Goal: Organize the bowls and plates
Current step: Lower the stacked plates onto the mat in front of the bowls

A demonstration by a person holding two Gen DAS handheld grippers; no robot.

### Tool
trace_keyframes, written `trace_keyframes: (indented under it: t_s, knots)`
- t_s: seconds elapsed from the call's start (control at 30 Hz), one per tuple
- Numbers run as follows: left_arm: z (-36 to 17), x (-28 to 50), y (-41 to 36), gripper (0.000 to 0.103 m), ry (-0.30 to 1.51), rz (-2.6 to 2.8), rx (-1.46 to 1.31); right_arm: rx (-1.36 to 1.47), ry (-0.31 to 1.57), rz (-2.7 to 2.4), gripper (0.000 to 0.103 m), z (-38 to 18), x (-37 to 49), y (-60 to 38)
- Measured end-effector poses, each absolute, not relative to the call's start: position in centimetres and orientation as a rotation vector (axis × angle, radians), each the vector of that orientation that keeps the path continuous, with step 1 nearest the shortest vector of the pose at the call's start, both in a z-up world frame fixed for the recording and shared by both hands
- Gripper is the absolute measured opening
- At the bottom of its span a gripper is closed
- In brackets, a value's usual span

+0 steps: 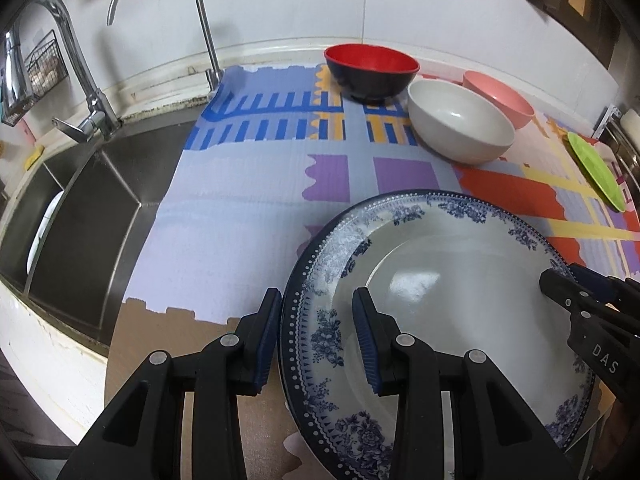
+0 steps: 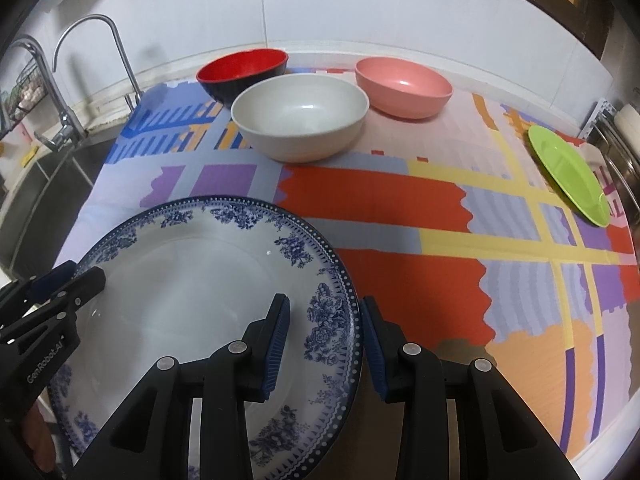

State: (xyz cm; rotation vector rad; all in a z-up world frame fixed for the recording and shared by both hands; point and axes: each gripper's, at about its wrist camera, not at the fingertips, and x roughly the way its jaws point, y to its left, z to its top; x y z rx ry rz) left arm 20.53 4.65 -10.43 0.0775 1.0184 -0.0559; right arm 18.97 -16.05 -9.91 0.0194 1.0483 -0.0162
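A large white plate with a blue floral rim (image 1: pixel 460 292) (image 2: pixel 192 304) lies at the near edge of the patterned mat. My left gripper (image 1: pixel 318 340) straddles its left rim, jaws open, one finger outside and one over the plate. My right gripper (image 2: pixel 324 340) straddles its right rim the same way, open. At the back stand a red-and-black bowl (image 1: pixel 370 72) (image 2: pixel 244 72), a white bowl (image 1: pixel 460 120) (image 2: pixel 300 116) and a pink bowl (image 1: pixel 500 96) (image 2: pixel 404 86). A green plate (image 1: pixel 596 170) (image 2: pixel 568 174) lies at the right.
A steel sink (image 1: pixel 84 216) with two faucets (image 1: pixel 204 32) lies to the left, a white dish inside it. A metal rack (image 2: pixel 616 144) stands at the right edge. The tiled wall (image 2: pixel 360 4) runs behind the bowls.
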Motion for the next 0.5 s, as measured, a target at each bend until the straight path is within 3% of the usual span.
trace_keyframes:
  t_s: [0.5]
  knots:
    - [-11.8, 20.9, 4.6, 0.038, 1.082, -0.030, 0.066, 0.013, 1.115, 0.021, 0.040, -11.6, 19.5, -16.0]
